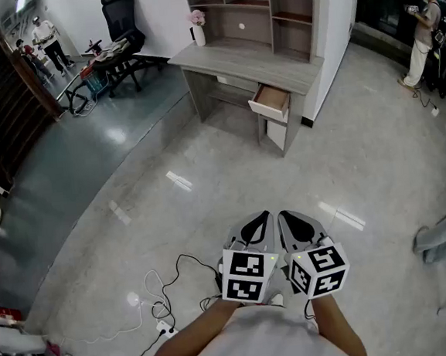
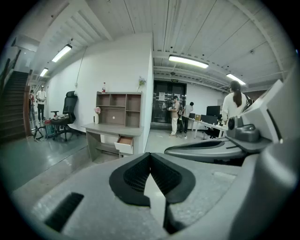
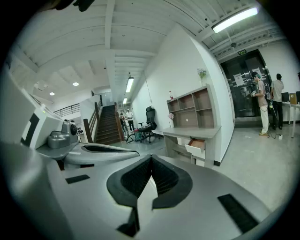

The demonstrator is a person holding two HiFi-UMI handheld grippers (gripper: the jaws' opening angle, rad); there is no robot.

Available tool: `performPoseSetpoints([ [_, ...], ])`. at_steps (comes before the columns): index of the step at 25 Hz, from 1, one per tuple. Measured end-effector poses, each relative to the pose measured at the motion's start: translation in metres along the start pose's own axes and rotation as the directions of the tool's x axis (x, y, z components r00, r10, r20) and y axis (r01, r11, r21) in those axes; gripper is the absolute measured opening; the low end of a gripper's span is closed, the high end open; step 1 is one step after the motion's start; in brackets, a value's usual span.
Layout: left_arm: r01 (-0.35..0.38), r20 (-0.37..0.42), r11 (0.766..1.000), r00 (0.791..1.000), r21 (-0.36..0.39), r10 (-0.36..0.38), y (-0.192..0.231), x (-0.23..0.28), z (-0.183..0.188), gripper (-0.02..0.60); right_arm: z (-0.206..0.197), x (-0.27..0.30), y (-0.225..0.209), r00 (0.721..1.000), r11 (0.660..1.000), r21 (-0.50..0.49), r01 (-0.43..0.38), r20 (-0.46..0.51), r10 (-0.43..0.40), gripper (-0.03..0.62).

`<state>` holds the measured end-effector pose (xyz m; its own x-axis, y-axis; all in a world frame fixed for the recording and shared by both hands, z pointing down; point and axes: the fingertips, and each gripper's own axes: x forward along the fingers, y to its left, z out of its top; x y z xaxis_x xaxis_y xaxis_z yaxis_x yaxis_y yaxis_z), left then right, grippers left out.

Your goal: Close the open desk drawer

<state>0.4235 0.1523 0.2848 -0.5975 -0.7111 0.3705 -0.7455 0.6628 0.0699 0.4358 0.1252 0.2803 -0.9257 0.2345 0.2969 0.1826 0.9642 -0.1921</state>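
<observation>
Left gripper (image 1: 264,218) and right gripper (image 1: 283,216) are closed, empty, far from the desk's (image 1: 236,60) right-edge drawer (image 1: 270,101); an off-centre push perhaps skews it.

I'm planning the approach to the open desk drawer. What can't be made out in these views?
- Inside of the drawer: too far and small in the head view to tell whether anything lies in it; both gripper views show only its outside.
- Drawer's handle: too small in every view.
- Top of the shelf unit: head view, cut off by the upper edge.
</observation>
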Motion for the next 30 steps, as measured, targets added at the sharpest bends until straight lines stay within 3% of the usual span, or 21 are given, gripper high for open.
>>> performPoseSetpoints([
  [17, -0.056, -0.017, 0.998, 0.998, 0.0, 0.056, -0.028, 0.025, 0.002, 0.005, -0.002, -0.013, -0.041, 0.999, 0.999, 0.022, -0.05, 0.009, 0.05, 0.0],
  [24, -0.068, -0.024, 0.997, 0.997, -0.021, 0.068, -0.002, 0.047, 0.001, 0.005, 0.0, 0.022, -0.047, 0.998, 0.998, 0.014, -0.065, -0.007, 0.065, 0.0],
  [30, -0.051, -0.027, 0.998, 0.998, -0.043, 0.05, 0.047, 0.074, 0.007, 0.003, 0.01, 0.079, -0.044, 0.998, 0.999, -0.002, -0.053, -0.035, 0.053, 0.0],
])
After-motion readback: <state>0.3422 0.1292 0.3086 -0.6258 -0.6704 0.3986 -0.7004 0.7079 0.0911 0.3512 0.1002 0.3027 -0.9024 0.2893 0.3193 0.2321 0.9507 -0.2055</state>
